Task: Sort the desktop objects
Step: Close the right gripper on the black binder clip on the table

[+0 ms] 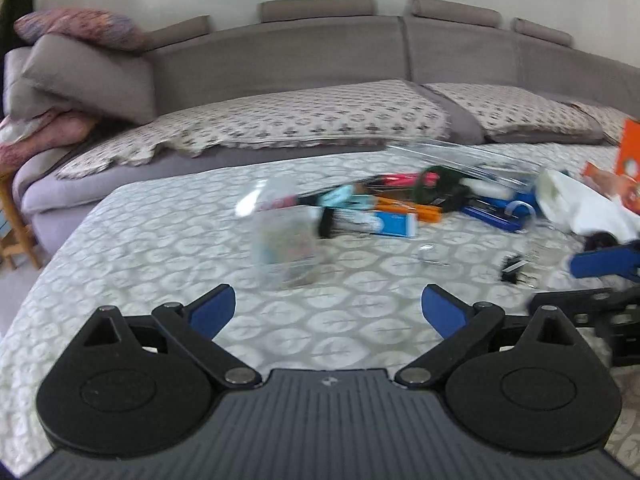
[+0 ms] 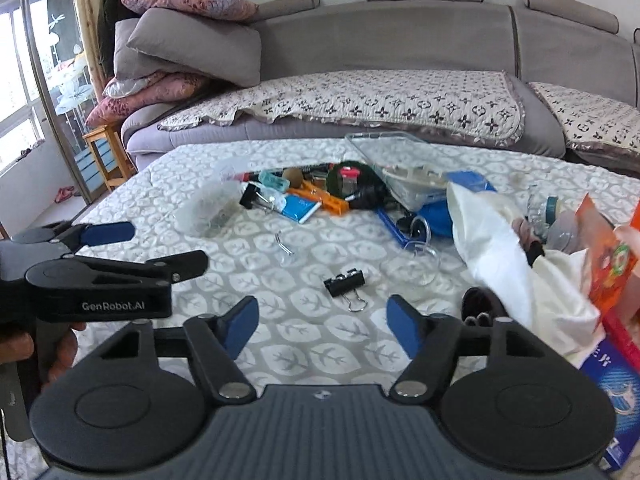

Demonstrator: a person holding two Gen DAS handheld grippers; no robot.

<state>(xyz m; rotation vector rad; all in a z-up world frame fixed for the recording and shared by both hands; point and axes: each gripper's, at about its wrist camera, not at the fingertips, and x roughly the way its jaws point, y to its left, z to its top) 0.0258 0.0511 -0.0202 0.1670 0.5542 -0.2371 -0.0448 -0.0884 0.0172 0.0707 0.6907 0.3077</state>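
Observation:
Loose desk items lie on a leaf-patterned quilted table. A black binder clip with silver handles lies just ahead of my right gripper, which stands open with nothing between its blue pads. The clip also shows in the left wrist view, blurred. A pile of pens, tubes and an orange strip sits mid-table. My left gripper is open and empty, facing a small clear plastic box. In the right wrist view that left gripper reaches in from the left, held by a hand.
A clear tray stands behind the pile. White cloth, an orange packet and a blue box crowd the right side. A clear round lid and a small hook lie near the clip. A grey sofa lies beyond.

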